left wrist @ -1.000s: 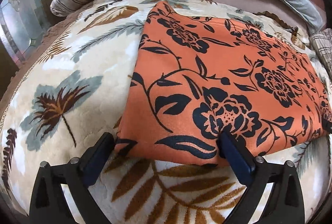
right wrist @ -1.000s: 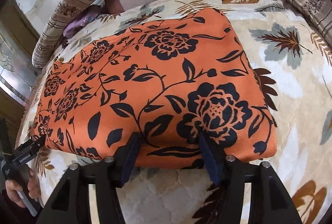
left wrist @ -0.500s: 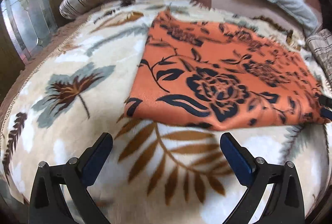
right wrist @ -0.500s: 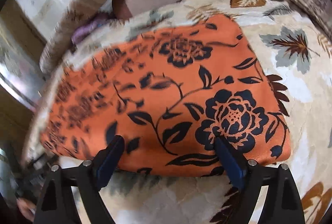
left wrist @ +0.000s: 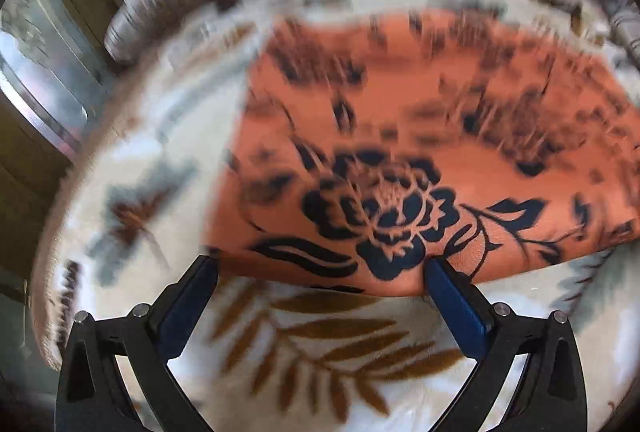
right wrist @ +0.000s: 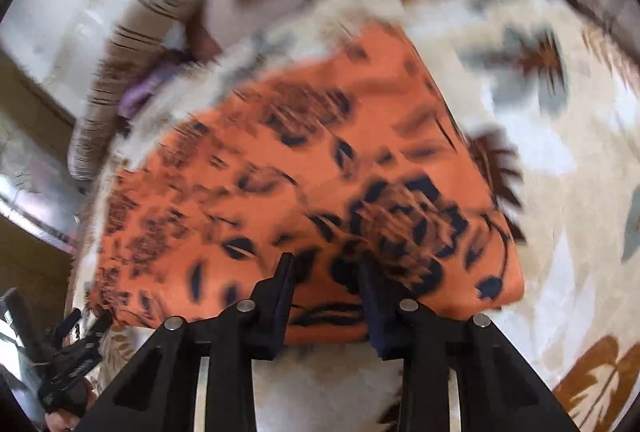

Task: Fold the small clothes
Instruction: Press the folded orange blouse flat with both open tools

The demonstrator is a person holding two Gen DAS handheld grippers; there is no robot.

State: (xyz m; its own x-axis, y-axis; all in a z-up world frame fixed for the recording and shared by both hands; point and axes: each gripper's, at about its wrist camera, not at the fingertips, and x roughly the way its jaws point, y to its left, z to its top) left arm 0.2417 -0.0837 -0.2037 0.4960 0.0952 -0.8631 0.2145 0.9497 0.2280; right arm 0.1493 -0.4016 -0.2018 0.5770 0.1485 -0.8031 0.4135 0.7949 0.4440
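The orange black-flowered folded garment (right wrist: 304, 184) is lying mid-frame on the cream leaf-print bed blanket (left wrist: 320, 344). The right gripper (right wrist: 326, 272) has just been closing its jaws, now narrowed over the near hem; whether they are pinching it cannot be told. The left gripper (left wrist: 320, 266) is holding its jaws wide open astride the hem's lower-left corner. The next fold appears to require both grips secured before lifting.

I see an orange cloth (left wrist: 460, 136) that looks smooth and a little shiny. It lies on a blanket (left wrist: 344, 348) that looks soft and fuzzy. My left gripper (left wrist: 320, 268) looks like matt black plastic with small shiny metal pins.
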